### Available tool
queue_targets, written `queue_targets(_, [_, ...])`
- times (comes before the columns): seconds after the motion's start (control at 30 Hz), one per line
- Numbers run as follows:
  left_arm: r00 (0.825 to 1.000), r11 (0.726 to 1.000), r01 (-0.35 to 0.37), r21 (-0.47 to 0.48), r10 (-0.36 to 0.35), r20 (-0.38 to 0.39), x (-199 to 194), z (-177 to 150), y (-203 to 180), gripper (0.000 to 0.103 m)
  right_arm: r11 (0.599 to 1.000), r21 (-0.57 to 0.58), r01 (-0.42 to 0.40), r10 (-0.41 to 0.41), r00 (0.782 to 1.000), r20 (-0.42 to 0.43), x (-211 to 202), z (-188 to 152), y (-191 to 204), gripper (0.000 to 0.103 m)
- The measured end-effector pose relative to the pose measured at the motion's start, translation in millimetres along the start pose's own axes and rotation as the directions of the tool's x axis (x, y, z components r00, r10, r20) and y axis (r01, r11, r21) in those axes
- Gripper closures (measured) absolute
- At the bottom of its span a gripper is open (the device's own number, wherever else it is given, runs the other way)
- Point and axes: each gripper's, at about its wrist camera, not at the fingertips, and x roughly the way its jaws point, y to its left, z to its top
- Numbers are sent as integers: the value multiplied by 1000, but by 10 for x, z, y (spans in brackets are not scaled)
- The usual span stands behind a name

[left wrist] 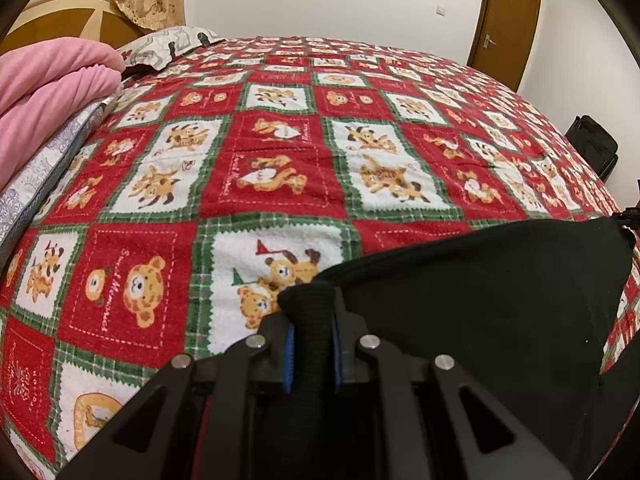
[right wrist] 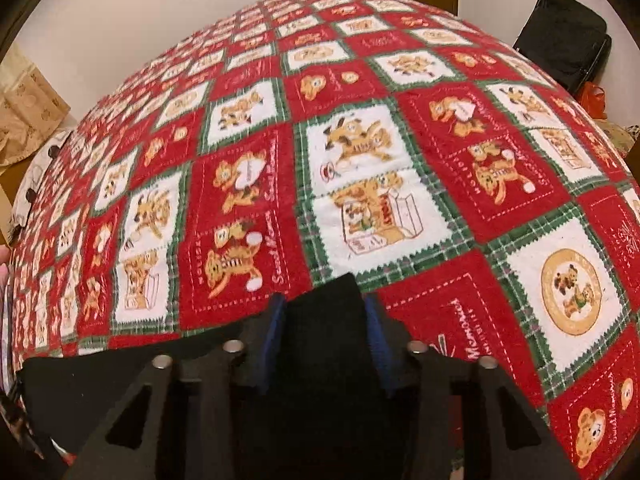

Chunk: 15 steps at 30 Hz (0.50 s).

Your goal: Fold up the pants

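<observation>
The black pants (left wrist: 480, 292) hang between my two grippers above the bed. My left gripper (left wrist: 311, 320) is shut on a ribbed black edge of the pants, pinched between its blue pads. The cloth stretches away to the right in that view. My right gripper (right wrist: 325, 320) is shut on another black edge of the pants (right wrist: 92, 380), and the cloth runs off to the lower left. The rest of the pants is hidden below both grippers.
A bed with a red, white and green bear-print blanket (left wrist: 280, 160) fills both views. A pink folded blanket (left wrist: 52, 88) and a pillow (left wrist: 168, 46) lie at its left end. A brown door (left wrist: 504, 20) and a black bag (right wrist: 564, 36) stand beyond the bed.
</observation>
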Motion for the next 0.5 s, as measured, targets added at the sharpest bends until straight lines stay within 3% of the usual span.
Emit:
queue_targets(0.03, [1000,1000,-3,2,3,0,2,1,-2,88,1000,-1,12,-12,1000,-10,5,2,-10,84])
queue_targets(0.17, [1000,1000,-19,17,19,1,4,6,-37,88,1000,22,-9,9,1000,7,-96,-11,-69,97])
queue_targets(0.37, [1000,999,-17,31,16,10,-75,43,-55,89,999,-42,11,-7,997,83,-565,-127,60,98])
queue_targets(0.5, [996,1000,28,9,-28,84,-341,51,-39,89,997,-75,11,0,988,152,-1063,-296,45,98])
